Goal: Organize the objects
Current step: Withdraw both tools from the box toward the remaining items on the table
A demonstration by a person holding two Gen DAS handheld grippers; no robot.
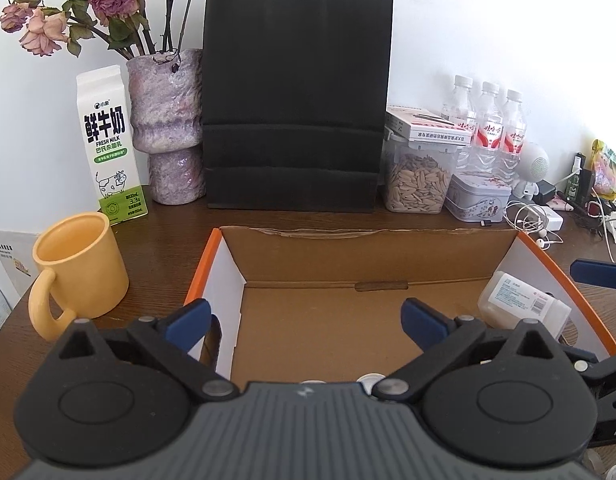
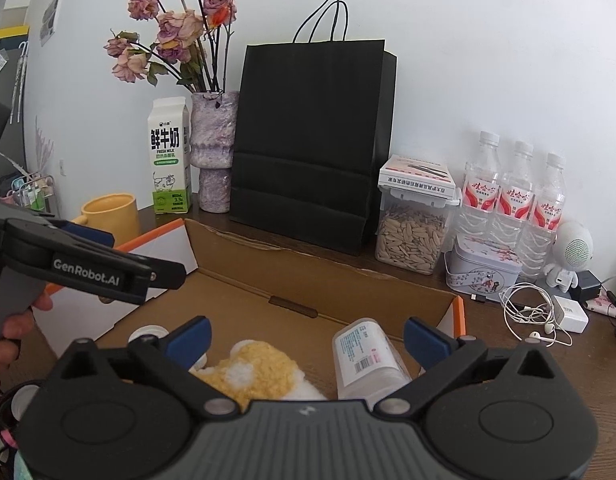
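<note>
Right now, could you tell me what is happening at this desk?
A person is sorting items into an open cardboard box with two handheld grippers. Both the left gripper and the right gripper are wide open and hold nothing. In the box lie a white plastic bottle on its side and a fluffy yellow-and-white plush item. A yellow mug stands on the desk outside the box.

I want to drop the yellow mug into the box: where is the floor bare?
The cardboard box is bare at its left and back, from the white left wall to the white bottle. The near side is crowded: plush toy, bottle, small lids.
</note>
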